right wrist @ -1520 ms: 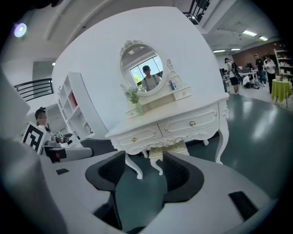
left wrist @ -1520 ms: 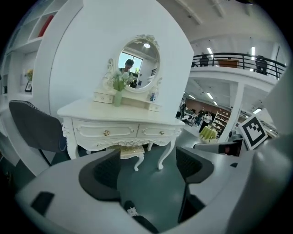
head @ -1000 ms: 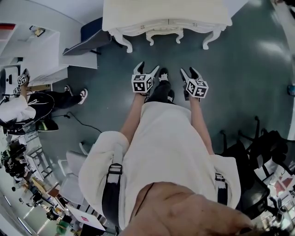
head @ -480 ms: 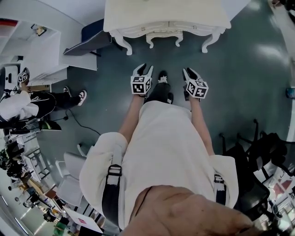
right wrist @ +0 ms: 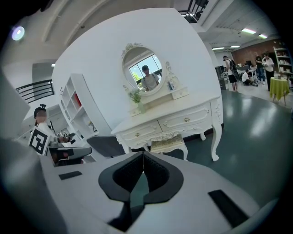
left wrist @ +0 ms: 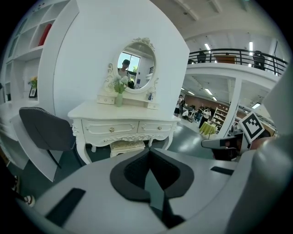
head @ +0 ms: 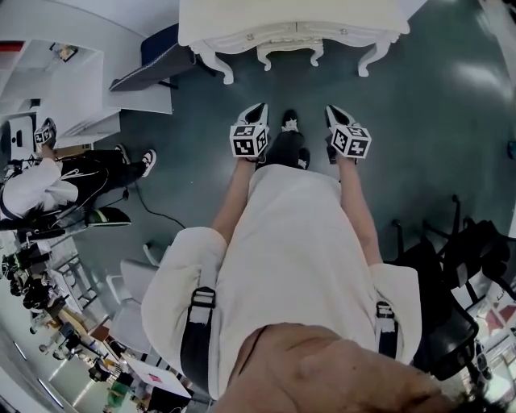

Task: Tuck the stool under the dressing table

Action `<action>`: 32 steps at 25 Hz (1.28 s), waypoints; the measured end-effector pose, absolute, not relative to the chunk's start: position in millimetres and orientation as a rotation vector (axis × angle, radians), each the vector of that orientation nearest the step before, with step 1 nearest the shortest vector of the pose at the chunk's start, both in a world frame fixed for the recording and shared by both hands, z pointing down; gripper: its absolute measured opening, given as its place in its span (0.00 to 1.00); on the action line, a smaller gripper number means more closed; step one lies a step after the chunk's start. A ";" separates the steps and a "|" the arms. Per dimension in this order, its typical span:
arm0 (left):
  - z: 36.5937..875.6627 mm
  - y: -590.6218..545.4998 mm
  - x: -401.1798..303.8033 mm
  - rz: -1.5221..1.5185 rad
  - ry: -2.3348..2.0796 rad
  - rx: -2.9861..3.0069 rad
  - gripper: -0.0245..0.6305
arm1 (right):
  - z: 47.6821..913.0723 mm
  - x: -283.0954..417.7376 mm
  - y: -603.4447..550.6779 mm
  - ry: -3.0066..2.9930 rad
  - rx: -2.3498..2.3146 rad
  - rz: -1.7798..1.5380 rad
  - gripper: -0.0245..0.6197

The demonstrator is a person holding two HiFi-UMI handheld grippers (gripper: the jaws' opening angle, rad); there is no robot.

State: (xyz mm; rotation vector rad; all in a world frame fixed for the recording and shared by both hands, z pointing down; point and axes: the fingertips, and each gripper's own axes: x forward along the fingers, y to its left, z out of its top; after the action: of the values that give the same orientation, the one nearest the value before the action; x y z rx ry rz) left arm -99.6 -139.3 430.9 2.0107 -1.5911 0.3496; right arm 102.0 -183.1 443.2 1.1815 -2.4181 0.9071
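Observation:
The cream dressing table (head: 290, 24) stands at the top of the head view, with the matching stool (head: 289, 50) between its legs. Both grippers hover over the floor short of it, touching nothing. My left gripper (head: 258, 109) is shut and empty, and so is my right gripper (head: 334, 111). In the left gripper view the table (left wrist: 123, 119) with its oval mirror (left wrist: 135, 66) is ahead, the stool (left wrist: 127, 146) under it, beyond my shut left gripper (left wrist: 149, 153). The right gripper view shows the table (right wrist: 169, 116) and stool (right wrist: 168, 145) past my shut right gripper (right wrist: 143, 155).
A dark chair (head: 157, 60) stands left of the table beside white shelving (head: 72, 81). A seated person (head: 48, 181) is at the far left. Black chairs (head: 451, 266) crowd the right. My own feet (head: 289, 129) are between the grippers.
Both grippers' jaws have gone from wide open to shut, with nothing between them. The hands have hardly moved.

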 end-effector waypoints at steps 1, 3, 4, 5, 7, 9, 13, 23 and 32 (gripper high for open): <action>431.9 -139.6 -98.9 0.358 -1.587 2.014 0.06 | 444.1 101.8 -182.8 -2.417 1.180 0.912 0.11; 433.9 -139.2 -98.0 0.372 -1.580 2.016 0.06 | 446.2 101.3 -181.4 -2.413 1.175 0.913 0.11; 435.1 -139.2 -97.3 0.376 -1.577 2.016 0.06 | 446.9 101.3 -181.2 -2.413 1.171 0.913 0.11; 436.2 -139.5 -96.3 0.378 -1.577 2.015 0.06 | 447.1 101.6 -181.6 -2.416 1.167 0.916 0.10; 438.2 -139.9 -95.4 0.384 -1.581 2.010 0.06 | 446.8 102.3 -183.7 -2.427 1.162 0.936 0.10; 439.9 -138.3 -96.7 0.400 -1.588 2.005 0.06 | 446.7 102.9 -184.0 -2.430 1.164 0.959 0.10; 439.9 -139.7 -101.9 0.399 -1.598 1.995 0.06 | 446.1 100.8 -183.3 -2.414 1.145 0.875 0.10; 440.9 -143.1 -96.4 0.410 -1.585 2.012 0.06 | 445.9 101.1 -184.1 -2.403 1.129 0.815 0.10; 438.8 -144.6 -106.1 0.403 -1.601 2.000 0.06 | 442.1 87.1 -187.7 -2.420 1.083 0.798 0.10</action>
State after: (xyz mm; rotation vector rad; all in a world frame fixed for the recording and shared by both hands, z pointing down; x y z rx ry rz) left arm -106.1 -144.6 438.8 2.0000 -1.6012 0.4028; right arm 87.1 -187.7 442.1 1.0826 -2.4204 0.7982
